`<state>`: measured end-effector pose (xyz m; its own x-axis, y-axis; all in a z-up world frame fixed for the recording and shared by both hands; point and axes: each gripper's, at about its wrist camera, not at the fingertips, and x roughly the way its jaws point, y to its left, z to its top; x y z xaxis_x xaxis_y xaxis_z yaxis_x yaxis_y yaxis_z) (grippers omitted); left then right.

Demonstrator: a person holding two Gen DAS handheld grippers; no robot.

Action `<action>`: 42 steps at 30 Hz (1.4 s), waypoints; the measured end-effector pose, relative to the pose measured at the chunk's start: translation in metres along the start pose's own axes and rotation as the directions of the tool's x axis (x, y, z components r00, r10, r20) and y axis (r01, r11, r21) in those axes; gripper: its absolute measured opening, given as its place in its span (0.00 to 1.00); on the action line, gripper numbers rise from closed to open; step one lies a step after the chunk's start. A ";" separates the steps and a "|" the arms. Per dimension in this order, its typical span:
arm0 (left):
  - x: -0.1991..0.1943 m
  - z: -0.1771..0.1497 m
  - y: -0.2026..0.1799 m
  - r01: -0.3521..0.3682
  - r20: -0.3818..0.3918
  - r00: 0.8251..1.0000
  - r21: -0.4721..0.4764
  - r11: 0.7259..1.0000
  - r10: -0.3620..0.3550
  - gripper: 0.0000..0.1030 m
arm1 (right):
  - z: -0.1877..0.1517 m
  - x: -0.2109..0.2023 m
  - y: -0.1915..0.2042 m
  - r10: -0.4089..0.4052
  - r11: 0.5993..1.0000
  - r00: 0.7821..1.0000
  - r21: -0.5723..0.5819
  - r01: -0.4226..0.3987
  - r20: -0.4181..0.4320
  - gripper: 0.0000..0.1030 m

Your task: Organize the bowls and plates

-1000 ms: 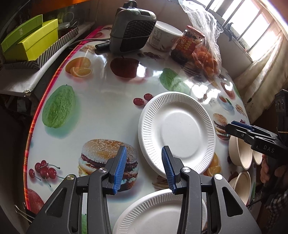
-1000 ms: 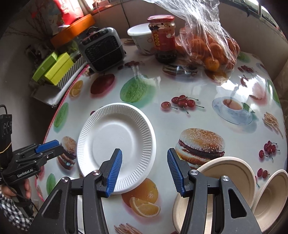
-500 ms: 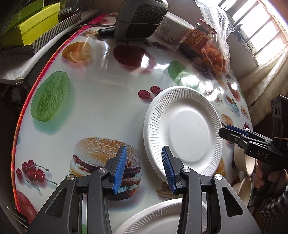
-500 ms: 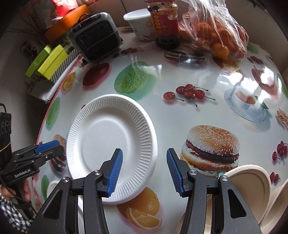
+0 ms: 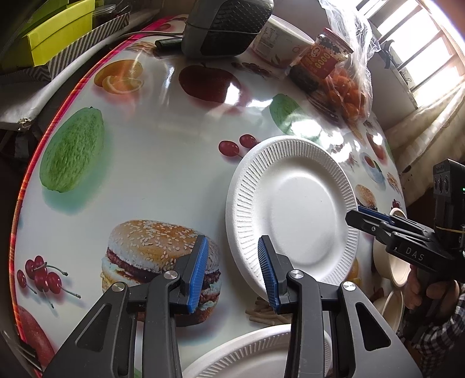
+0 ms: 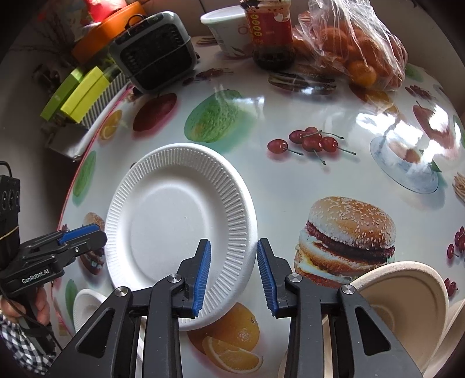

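Note:
A white ribbed paper plate (image 5: pixel 293 209) (image 6: pixel 180 221) lies flat on the fruit-print table. My left gripper (image 5: pixel 232 253) is low over the plate's left rim, which passes between its blue pads; its jaws are closing and a gap still shows. My right gripper (image 6: pixel 232 253) straddles the plate's opposite rim the same way, its jaws closing with the pads clear of the rim. Each gripper shows in the other's view, the right gripper (image 5: pixel 356 213) and the left gripper (image 6: pixel 96 232), both at the plate's edge. A second white plate (image 5: pixel 255 349) lies nearer. Beige bowls (image 6: pixel 407 305) stand at the right.
At the back stand a dark grey fan (image 5: pixel 226 26), a white cup (image 6: pixel 229 32), a red-labelled jar (image 5: pixel 319 64) and a bag of oranges (image 6: pixel 357 49). Yellow-green boxes (image 5: pixel 58 37) sit beyond the table's red edge (image 5: pixel 43 145). A hand in a checked sleeve (image 5: pixel 430 325) holds the right gripper.
Both grippers have come down closer to the white plate, one on each side of it. The jaws of both have narrowed, the right ones more clearly.

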<state>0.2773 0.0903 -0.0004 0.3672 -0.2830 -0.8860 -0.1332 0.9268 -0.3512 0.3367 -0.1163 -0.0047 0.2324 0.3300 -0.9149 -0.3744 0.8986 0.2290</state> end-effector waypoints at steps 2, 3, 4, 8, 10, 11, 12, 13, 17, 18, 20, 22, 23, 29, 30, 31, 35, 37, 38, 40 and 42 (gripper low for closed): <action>0.001 0.000 -0.001 -0.001 -0.003 1.000 0.004 1.000 0.001 0.30 | 0.000 0.000 0.000 -0.001 1.000 1.000 0.000 0.001 0.000 0.31; 0.002 0.000 -0.002 -0.001 -0.004 1.000 0.007 1.000 0.001 0.29 | 0.000 0.000 0.000 0.001 1.000 1.000 0.001 -0.001 0.001 0.30; 0.002 0.000 -0.003 -0.002 -0.005 1.000 0.008 1.000 0.002 0.27 | 0.000 0.000 0.000 0.002 1.000 1.000 0.002 -0.002 0.001 0.30; 0.004 -0.001 -0.005 0.002 -0.010 1.000 0.011 1.000 -0.002 0.24 | 0.000 0.001 0.000 0.001 1.000 1.000 0.003 -0.001 -0.002 0.27; 0.005 -0.001 -0.006 0.001 -0.010 1.000 0.013 1.000 -0.001 0.19 | -0.001 0.001 0.000 0.004 1.000 1.000 0.003 -0.004 -0.003 0.27; 0.005 -0.001 -0.006 -0.003 -0.008 1.000 0.014 1.000 0.003 0.19 | -0.001 0.001 -0.001 0.002 1.000 1.000 0.004 -0.002 -0.003 0.27; 0.005 -0.001 -0.006 -0.003 -0.008 1.000 0.011 1.000 0.004 0.18 | -0.001 0.001 -0.002 0.002 1.000 1.000 0.006 -0.002 -0.004 0.26; 0.006 0.000 -0.006 -0.003 -0.008 1.000 0.010 1.000 0.003 0.18 | -0.001 0.001 -0.002 0.003 1.000 1.000 0.008 -0.003 -0.004 0.26; 0.005 0.000 -0.007 -0.006 -0.004 1.000 0.015 1.000 0.006 0.18 | -0.002 0.001 -0.003 0.005 1.000 1.000 0.009 -0.005 -0.005 0.25; 0.005 0.001 -0.007 -0.006 -0.004 1.000 0.014 1.000 0.006 0.17 | -0.002 0.001 -0.003 0.006 1.000 1.000 0.009 -0.006 -0.005 0.25; 0.005 0.001 -0.008 -0.007 -0.003 1.000 0.016 1.000 0.007 0.17 | -0.002 0.001 -0.003 0.005 1.000 1.000 0.009 -0.005 -0.004 0.25; 0.004 0.000 -0.007 -0.008 -0.004 1.000 0.014 1.000 0.008 0.18 | -0.002 0.001 -0.004 0.009 1.000 1.000 0.012 -0.009 -0.003 0.25; 0.004 0.000 -0.007 -0.008 -0.003 1.000 0.018 1.000 0.008 0.18 | -0.002 0.000 -0.004 0.009 1.000 1.000 0.013 -0.009 -0.001 0.25; 0.002 0.001 -0.009 -0.010 0.005 1.000 0.016 1.000 0.010 0.17 | -0.003 -0.004 -0.004 0.016 1.000 1.000 0.017 -0.016 0.009 0.25; 0.002 0.001 -0.009 -0.011 0.005 1.000 0.016 1.000 0.011 0.18 | -0.003 -0.004 -0.004 0.017 1.000 1.000 0.018 -0.018 0.012 0.25; 0.001 0.000 -0.009 -0.010 0.005 1.000 0.014 1.000 0.010 0.18 | -0.003 -0.005 -0.004 0.019 1.000 1.000 0.018 -0.019 0.014 0.25; -0.003 -0.001 -0.008 -0.005 0.011 1.000 0.016 1.000 0.004 0.18 | -0.005 -0.009 -0.004 0.027 0.999 0.999 0.021 -0.028 0.023 0.25; -0.006 -0.001 -0.008 -0.004 0.017 1.000 0.017 1.000 0.004 0.18 | -0.006 -0.012 -0.003 0.031 0.999 0.999 0.019 -0.031 0.027 0.25; -0.008 -0.002 -0.009 -0.003 0.020 1.000 0.018 1.000 0.003 0.18 | -0.006 -0.014 -0.002 0.030 0.999 0.999 0.016 -0.031 0.031 0.25; -0.012 -0.002 -0.008 0.001 0.028 1.000 0.016 1.000 -0.001 0.18 | -0.007 -0.019 0.000 0.032 0.999 0.999 0.013 -0.033 0.037 0.25; -0.017 -0.002 -0.009 0.002 0.035 0.999 0.019 1.000 -0.003 0.18 | -0.008 -0.024 0.002 0.035 0.999 0.998 0.009 -0.035 0.045 0.25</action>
<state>0.2698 0.0862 0.0174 0.3994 -0.2768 -0.8740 -0.1147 0.9307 -0.3472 0.3232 -0.1248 0.0151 0.2591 0.3737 -0.8906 -0.3743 0.8889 0.2641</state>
